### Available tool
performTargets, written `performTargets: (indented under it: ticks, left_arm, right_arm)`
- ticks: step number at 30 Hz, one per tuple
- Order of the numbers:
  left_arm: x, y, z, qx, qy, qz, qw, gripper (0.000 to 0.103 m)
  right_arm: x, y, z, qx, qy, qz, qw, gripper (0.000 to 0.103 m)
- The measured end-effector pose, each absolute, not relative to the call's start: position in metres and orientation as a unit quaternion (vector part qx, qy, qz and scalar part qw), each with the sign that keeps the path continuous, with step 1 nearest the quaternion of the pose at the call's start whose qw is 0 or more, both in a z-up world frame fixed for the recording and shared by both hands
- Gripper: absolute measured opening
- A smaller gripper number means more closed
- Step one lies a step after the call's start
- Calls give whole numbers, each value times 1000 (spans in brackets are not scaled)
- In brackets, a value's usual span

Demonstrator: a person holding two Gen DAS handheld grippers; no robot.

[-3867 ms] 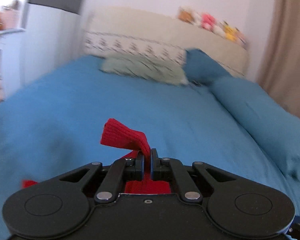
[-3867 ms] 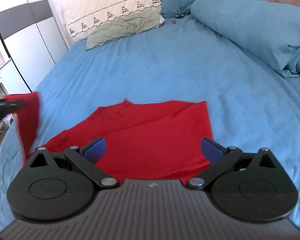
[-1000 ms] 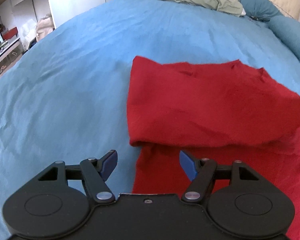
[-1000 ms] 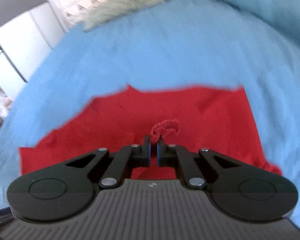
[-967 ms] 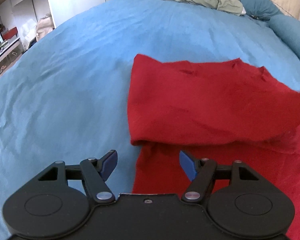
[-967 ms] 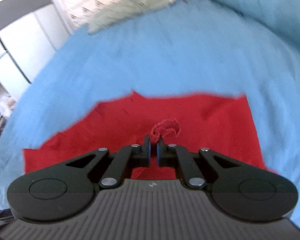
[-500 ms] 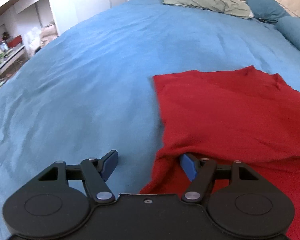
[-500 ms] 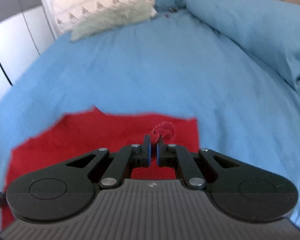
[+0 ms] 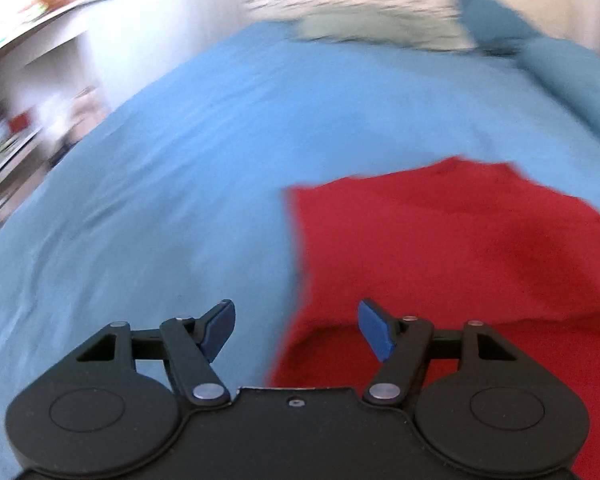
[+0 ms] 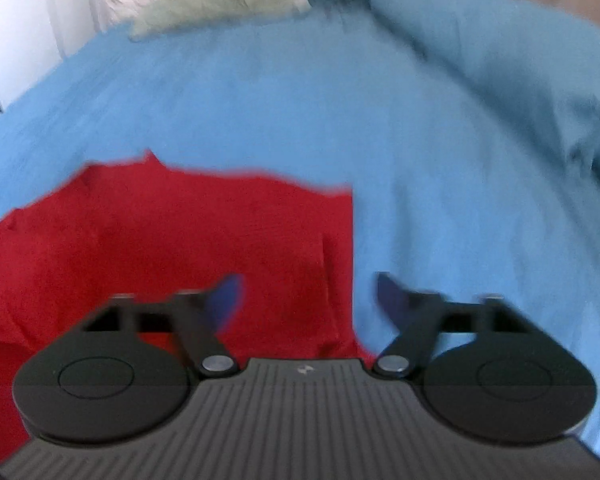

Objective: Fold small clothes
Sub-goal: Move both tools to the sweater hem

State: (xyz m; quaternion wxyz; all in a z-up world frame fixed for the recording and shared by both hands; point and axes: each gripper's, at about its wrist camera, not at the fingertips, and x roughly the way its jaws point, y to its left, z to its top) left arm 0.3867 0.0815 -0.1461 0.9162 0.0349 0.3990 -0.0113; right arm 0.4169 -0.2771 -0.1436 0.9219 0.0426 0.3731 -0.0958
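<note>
The soft red folded garment [image 9: 460,248] lies between both grippers: left gripper [image 9: 296,326] spread and empty at its left edge, right gripper [image 10: 308,296] opening, nothing pinched, over its right edge.

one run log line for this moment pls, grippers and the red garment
left gripper: open, empty | right gripper: jaws opening, nothing between them | red garment: lying partly folded on blue bedsheet

The red garment [image 9: 460,248] was soft, matt cloth. The blue bedsheet [image 9: 180,168] was smooth cloth. The left gripper [image 9: 296,326] looked like black matt plastic.
</note>
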Motion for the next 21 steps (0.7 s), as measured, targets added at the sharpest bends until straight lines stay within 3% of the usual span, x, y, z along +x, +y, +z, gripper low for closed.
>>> performTargets:
  ticks: [5,12,19,21]
  left_arm:
    - [413,49,-160,47,416,-80,904,75]
    - [421,55,-199,29,454,-75,887,75]
    - [416,60,-172,41,438,-68,895,74]
    - [402,63,-147,47,413,-63,907,81]
  right_arm:
    - [416,-262,-144,44,375,-13,926,101]
    - [424,-269,-187,76,429,-9,900,101]
    - [415,-266,-184,34,428,15,903,101]
    - [410,-267,-167,14,408,25,912,101]
